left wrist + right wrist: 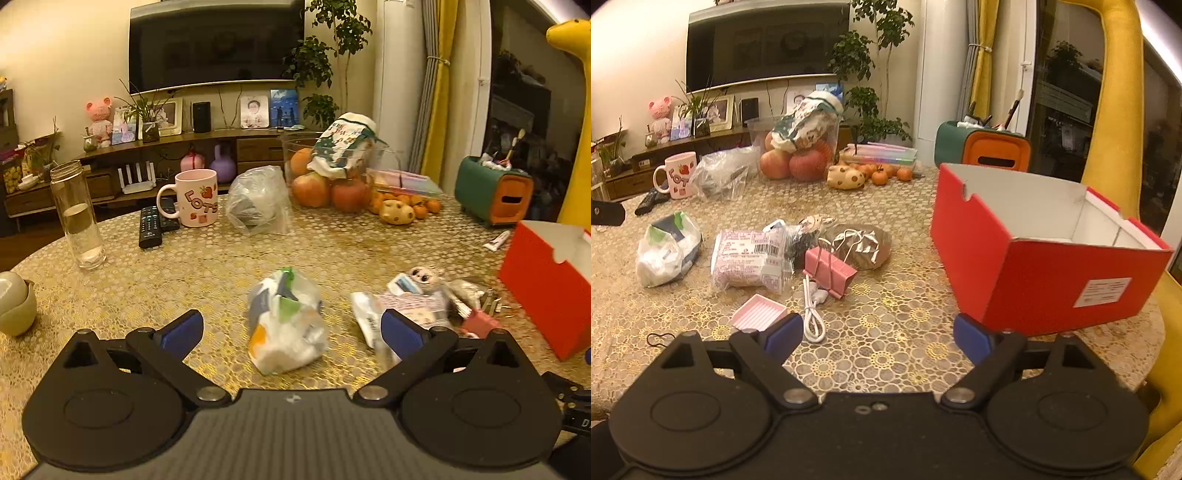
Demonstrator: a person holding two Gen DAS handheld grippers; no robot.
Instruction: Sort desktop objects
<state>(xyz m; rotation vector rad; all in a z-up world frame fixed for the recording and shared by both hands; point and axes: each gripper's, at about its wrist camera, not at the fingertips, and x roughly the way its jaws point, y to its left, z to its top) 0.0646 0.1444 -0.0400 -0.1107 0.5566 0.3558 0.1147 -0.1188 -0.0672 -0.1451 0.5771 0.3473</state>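
My left gripper (291,330) is open, its blue pads on either side of a crumpled white plastic bag (286,321) on the gold tablecloth, not touching it. A little to the right lie a packet (417,306), a small plush toy (424,275) and a pink binder clip (480,323). My right gripper (877,338) is open over bare cloth, nothing between its fingers. Ahead of it lie a white cable (812,314), a pink comb-like tray (759,312), the pink binder clip (831,271), a pink labelled packet (750,262) and the white bag (666,249). An open red box (1041,254) stands to the right.
Further back stand a pink mug (195,197), two remotes (155,223), a tall clear jar (77,214), a clear bag (258,199), a bowl of apples (328,173), tangerines (886,173) and a green-orange holder (491,190). A green cup (14,302) sits at the left edge.
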